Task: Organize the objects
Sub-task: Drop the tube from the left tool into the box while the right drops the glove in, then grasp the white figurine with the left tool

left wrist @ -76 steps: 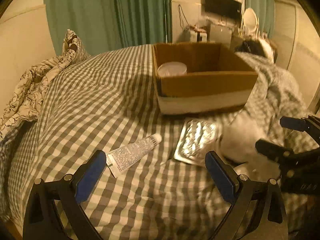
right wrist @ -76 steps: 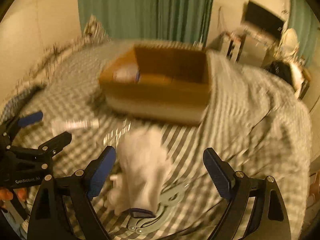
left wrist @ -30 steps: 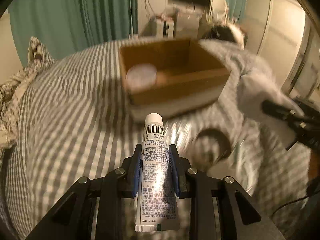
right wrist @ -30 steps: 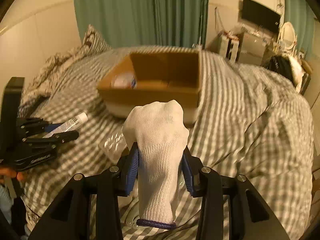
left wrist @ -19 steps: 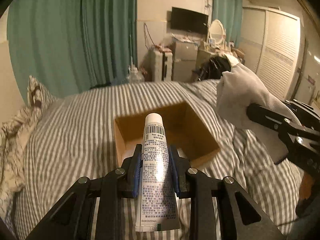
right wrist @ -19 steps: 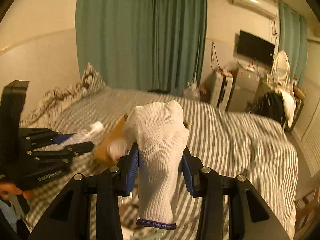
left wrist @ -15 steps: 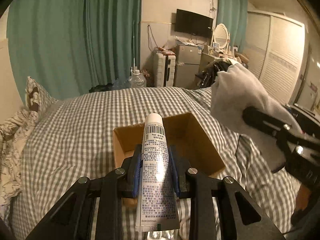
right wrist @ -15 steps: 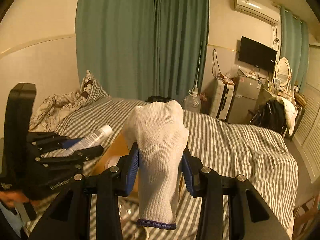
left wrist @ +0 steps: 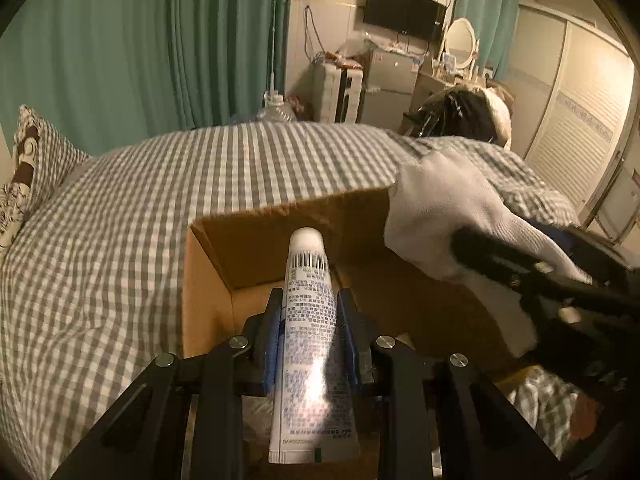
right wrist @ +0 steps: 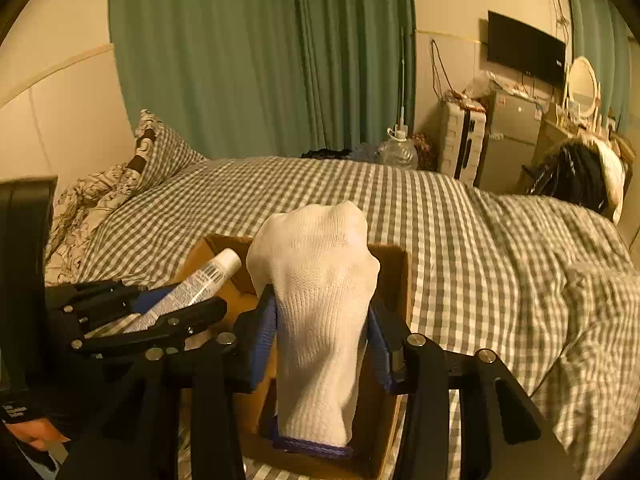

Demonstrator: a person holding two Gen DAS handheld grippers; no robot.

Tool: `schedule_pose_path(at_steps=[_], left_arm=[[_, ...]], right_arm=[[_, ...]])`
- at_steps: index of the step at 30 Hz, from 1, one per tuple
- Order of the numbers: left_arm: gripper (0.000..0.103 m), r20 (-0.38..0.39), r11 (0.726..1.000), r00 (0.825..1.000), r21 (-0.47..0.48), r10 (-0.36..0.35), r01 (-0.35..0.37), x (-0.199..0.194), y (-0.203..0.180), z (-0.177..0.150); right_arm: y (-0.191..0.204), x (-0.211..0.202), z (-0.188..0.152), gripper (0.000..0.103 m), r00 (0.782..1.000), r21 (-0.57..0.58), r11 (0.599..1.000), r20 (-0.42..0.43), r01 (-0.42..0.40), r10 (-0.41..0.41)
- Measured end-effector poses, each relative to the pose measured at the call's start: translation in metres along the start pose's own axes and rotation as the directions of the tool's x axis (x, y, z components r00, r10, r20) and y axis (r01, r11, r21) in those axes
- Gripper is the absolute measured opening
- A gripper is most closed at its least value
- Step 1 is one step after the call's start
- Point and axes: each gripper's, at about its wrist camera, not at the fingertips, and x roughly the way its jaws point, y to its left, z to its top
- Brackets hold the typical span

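Tube (left wrist: 309,320) clamped by left gripper (left wrist: 309,334), glove (right wrist: 320,300) by right gripper (right wrist: 322,344) — crowded over box (left wrist: 208,280); releasing together risks collision.

Both grippers have come in over the cardboard box (left wrist: 256,240), which now fills the lower middle of each view. The tube (left wrist: 310,320), earlier lying on the bedspread (left wrist: 120,220), is now clamped in the left gripper (left wrist: 310,336) above the box. The glove (right wrist: 320,300), also lifted off the bed, sits pinched in the right gripper (right wrist: 322,344) beside it.
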Motion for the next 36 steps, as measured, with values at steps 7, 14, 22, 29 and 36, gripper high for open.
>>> schedule_pose_path(at_steps=[7,14,22,29,36], left_arm=[[0.076,0.023,0.998,0.998,0.002,0.066,-0.066,-0.011,-0.009,0.0],[0.089,0.065,0.993,0.991,-0.026,0.119,-0.117,-0.061,-0.014,-0.003],[0.092,0.101,0.986,0.982,-0.072,0.157,-0.15,-0.126,-0.024,-0.035],[0.095,0.097,0.981,0.977,-0.065,0.187,-0.182,-0.148,-0.037,-0.096],[0.095,0.028,0.988,0.989,-0.052,0.148,-0.146,-0.118,-0.056,-0.167]], right_arm=[[-0.023,-0.031,0.005,0.071,0.996,0.048,0.999,0.084,0.007,-0.011],[-0.023,-0.103,0.011,0.077,0.99,0.033,0.997,0.122,0.063,-0.067],[-0.014,-0.189,-0.01,0.085,0.98,-0.038,0.989,0.148,0.141,-0.134],[-0.012,-0.218,-0.069,0.089,0.976,-0.006,0.982,0.115,0.189,-0.187],[-0.014,-0.188,-0.14,0.089,0.97,0.036,0.969,0.023,0.243,-0.244]])
